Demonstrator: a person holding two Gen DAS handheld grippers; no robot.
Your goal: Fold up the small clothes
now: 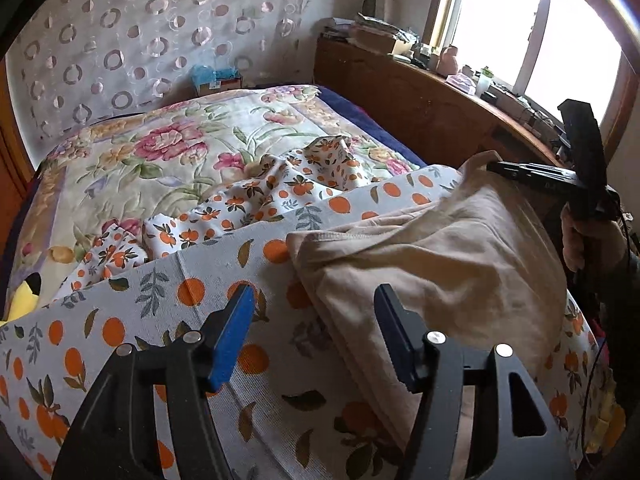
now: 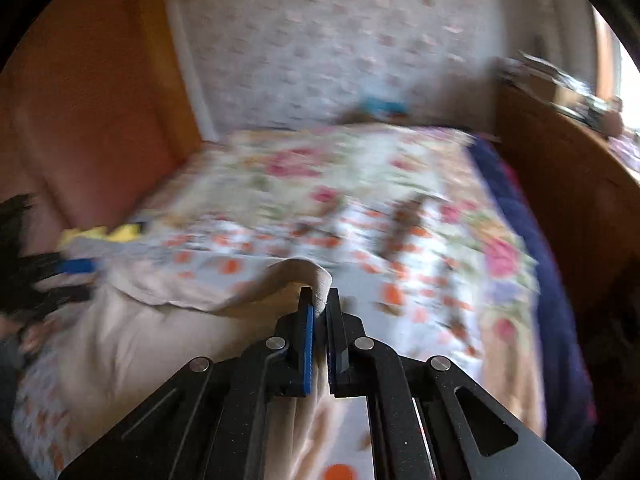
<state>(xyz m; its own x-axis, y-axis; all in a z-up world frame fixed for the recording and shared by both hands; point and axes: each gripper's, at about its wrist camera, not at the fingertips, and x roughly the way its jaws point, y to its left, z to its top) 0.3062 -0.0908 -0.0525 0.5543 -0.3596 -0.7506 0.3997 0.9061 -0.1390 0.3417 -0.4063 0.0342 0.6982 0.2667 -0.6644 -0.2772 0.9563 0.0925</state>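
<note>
A beige garment (image 1: 432,256) lies on an orange-print cloth (image 1: 224,276) on the bed. My left gripper (image 1: 314,300) is open and empty, its jaws wide apart just above the garment's near left edge. My right gripper (image 2: 319,300) is shut on the garment's edge (image 2: 304,272) and holds that edge raised above the rest of the garment (image 2: 132,344). In the left wrist view the right gripper (image 1: 496,166) shows at the far right, pinching the lifted corner. The right wrist view is blurred.
A floral quilt (image 1: 168,148) covers the bed, with crumpled orange-print clothes (image 1: 304,176) behind the cloth. A wooden headboard shelf (image 1: 420,92) with clutter runs along the right under a window. A yellow toy (image 1: 24,296) lies at the left.
</note>
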